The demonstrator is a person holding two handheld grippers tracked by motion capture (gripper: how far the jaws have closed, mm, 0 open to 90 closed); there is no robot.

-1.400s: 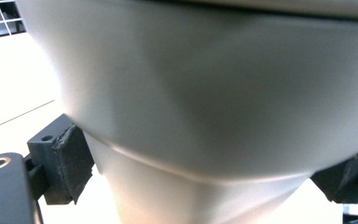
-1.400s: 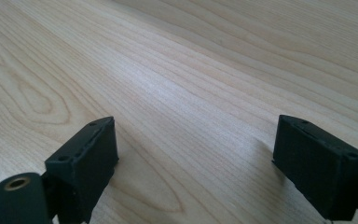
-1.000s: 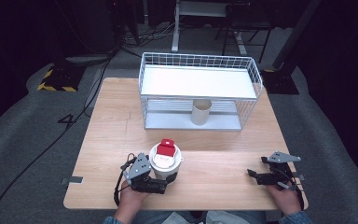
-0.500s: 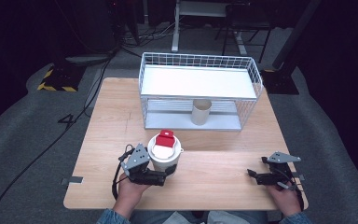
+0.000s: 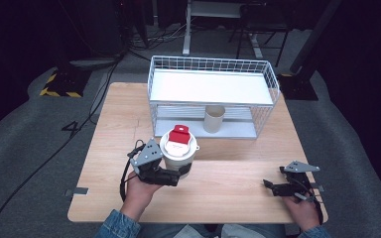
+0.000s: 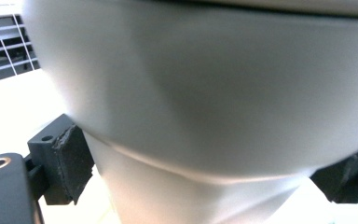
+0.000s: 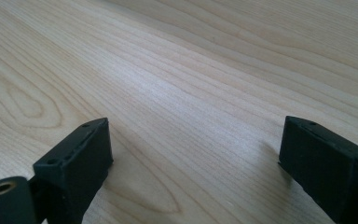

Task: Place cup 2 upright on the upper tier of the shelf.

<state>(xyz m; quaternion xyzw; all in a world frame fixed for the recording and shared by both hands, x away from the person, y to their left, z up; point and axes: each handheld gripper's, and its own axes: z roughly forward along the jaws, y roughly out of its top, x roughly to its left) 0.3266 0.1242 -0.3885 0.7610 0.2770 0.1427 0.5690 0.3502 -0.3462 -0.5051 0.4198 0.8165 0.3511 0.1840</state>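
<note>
A white lidded cup (image 5: pixel 178 145) with a red label on its lid sits between the jaws of my left gripper (image 5: pixel 180 171), which is shut on it at the table's front middle. In the left gripper view the cup's white wall (image 6: pixel 200 93) looms close, and the left gripper (image 6: pixel 205 175) presses it from both sides with its black pads (image 6: pixel 70 161). My right gripper (image 5: pixel 271 187) rests open near the front right edge, pointing left. Bare wood lies between its jaws in the right gripper view, where the right gripper (image 7: pixel 196 154) holds nothing.
A white wire rack (image 5: pixel 213 89) with a white shelf on top stands at the back of the wooden table (image 5: pixel 238 173). A beige paper cup (image 5: pixel 214 119) stands upright under that shelf. Dark floor and cables surround the table.
My left gripper has carried the lidded cup away from the front edge toward the rack. The right gripper has stayed still.
</note>
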